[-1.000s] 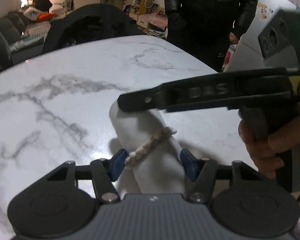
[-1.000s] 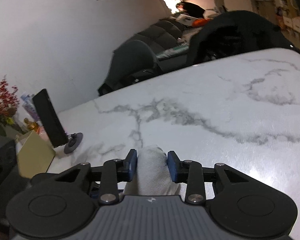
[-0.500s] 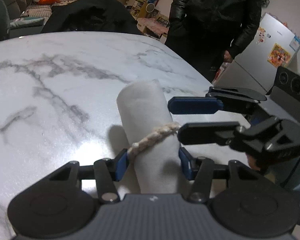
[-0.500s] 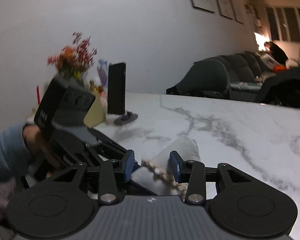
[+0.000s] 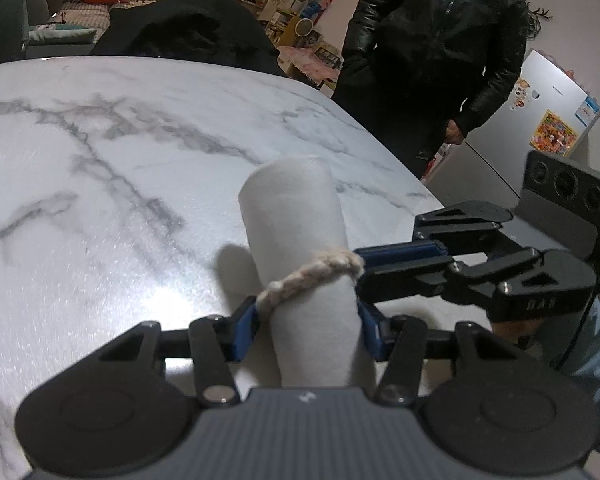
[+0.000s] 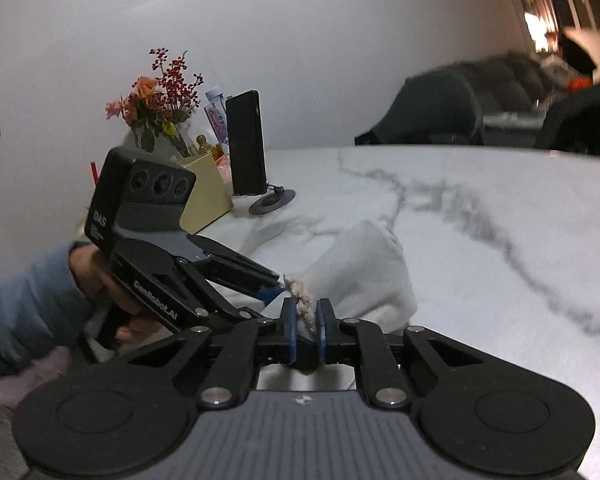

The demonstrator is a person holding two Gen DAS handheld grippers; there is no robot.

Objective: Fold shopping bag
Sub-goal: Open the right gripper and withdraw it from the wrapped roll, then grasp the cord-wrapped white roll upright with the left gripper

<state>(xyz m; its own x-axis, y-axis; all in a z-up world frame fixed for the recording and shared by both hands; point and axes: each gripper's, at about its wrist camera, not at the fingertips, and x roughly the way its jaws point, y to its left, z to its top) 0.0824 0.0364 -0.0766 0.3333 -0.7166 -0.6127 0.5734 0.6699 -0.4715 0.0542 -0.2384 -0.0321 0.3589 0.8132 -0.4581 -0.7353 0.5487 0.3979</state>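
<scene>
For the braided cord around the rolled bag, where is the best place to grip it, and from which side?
Probably at the cord's free end, on the right flank of the rolled bag, coming in sideways. It stands proud there; elsewhere it hugs the roll. The right gripper already pinches it so, while the left gripper holds the roll.

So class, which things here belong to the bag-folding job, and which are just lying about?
Job:
rolled white bag
braided rope handle
left gripper
right gripper

Lying about:
flowers
phone on stand
water bottle
tan box
</scene>
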